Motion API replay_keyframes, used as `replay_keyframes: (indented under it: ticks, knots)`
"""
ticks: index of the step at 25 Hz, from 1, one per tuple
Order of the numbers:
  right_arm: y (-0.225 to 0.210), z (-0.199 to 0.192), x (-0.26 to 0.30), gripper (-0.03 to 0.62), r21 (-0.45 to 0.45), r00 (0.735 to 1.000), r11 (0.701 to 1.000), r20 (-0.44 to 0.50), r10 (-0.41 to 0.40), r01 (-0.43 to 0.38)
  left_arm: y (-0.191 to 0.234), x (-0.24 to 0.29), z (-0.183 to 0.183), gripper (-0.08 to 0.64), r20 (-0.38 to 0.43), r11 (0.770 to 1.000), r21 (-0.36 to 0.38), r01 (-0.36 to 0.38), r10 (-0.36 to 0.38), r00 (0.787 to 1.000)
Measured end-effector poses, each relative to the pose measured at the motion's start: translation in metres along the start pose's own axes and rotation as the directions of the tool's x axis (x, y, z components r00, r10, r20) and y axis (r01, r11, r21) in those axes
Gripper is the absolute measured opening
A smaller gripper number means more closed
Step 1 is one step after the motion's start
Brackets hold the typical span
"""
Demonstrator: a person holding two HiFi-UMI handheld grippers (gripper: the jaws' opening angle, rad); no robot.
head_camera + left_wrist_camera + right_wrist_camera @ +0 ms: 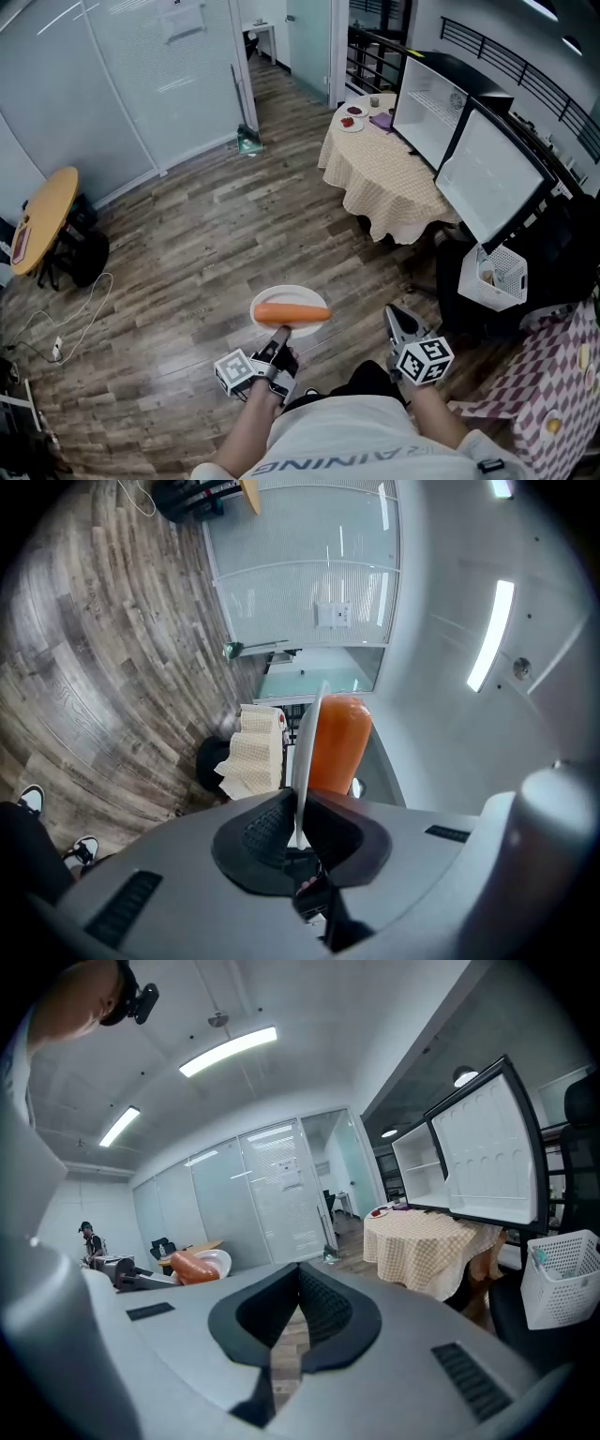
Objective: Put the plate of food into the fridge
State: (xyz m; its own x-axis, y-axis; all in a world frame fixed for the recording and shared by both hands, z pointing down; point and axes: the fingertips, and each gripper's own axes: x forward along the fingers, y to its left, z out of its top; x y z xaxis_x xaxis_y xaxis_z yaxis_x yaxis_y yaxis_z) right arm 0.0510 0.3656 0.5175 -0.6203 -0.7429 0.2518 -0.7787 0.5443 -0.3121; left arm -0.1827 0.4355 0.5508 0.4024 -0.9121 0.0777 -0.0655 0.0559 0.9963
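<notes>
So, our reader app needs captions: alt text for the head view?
From above, the left tongs grip the rim of a white plate carrying an orange sausage over a wooden floor. The right tongs hold nothing; ahead, an open fridge stands beside a cloth-covered table.

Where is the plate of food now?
Head view, low centre: the plate is held by its rim in the left tool, above the wooden floor, far from the open fridge.

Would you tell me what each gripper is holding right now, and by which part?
The left gripper pinches the plate by its near rim, with the food lying on it. The right gripper holds nothing.
</notes>
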Motion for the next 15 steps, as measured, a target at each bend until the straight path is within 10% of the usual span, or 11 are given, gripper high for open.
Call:
replay_keyframes:
  ticks: [15]
  knots:
    - [0.01,0.01,0.099,0.023,-0.036,0.991,0.993,-0.077,0.109,-0.112,0.007,0.041,0.069,0.029,0.093,1.0,0.006,0.0,-0.001,0.996]
